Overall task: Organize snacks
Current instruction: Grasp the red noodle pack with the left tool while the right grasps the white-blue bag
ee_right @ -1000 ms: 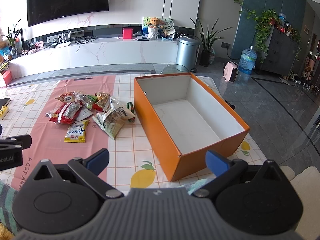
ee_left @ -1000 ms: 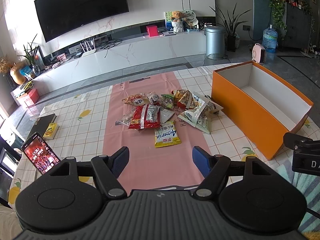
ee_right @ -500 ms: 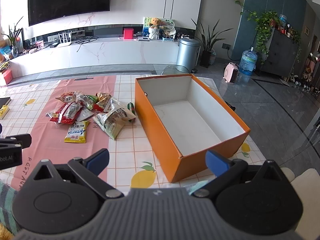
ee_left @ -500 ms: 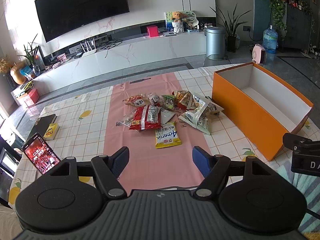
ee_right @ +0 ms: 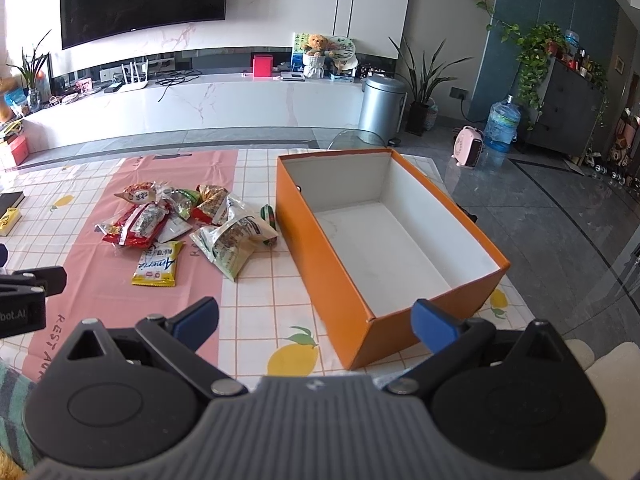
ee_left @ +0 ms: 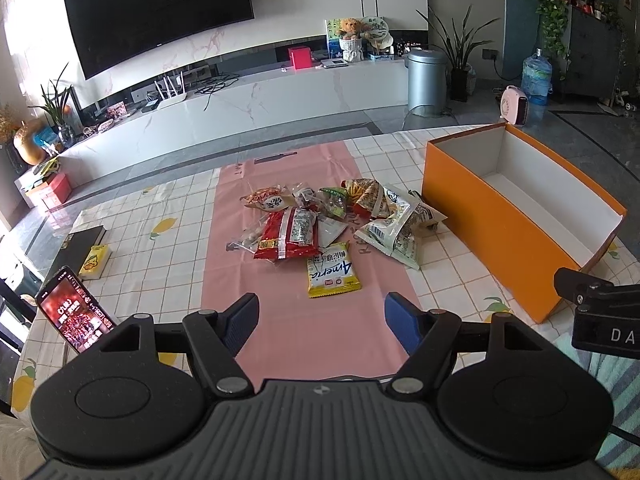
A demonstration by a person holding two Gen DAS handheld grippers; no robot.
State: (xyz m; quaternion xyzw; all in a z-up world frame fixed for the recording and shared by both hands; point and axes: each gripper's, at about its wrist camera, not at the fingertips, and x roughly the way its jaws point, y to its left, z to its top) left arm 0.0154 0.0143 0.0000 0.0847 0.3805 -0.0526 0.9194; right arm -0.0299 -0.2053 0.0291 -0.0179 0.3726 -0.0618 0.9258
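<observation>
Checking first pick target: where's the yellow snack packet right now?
In the left wrist view, the yellow snack packet lies on the pink runner, nearest the camera, just below the red packet.

A home living room: a large wall-mounted television (ee_left: 160, 20) hangs above a long white marble-look media console (ee_left: 256, 100) carrying a teddy bear (ee_left: 349, 26) and a router (ee_left: 172, 90). Potted plants (ee_right: 420, 76), a metal bin (ee_right: 382, 106) and a water jug (ee_right: 500, 128) stand on the grey tiled floor (ee_right: 560, 208).

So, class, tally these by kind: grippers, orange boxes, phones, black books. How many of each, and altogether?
Grippers: 2 (left gripper, right gripper)
Orange box: 1
Phone: 1
Black book: 1
Total: 5
</observation>
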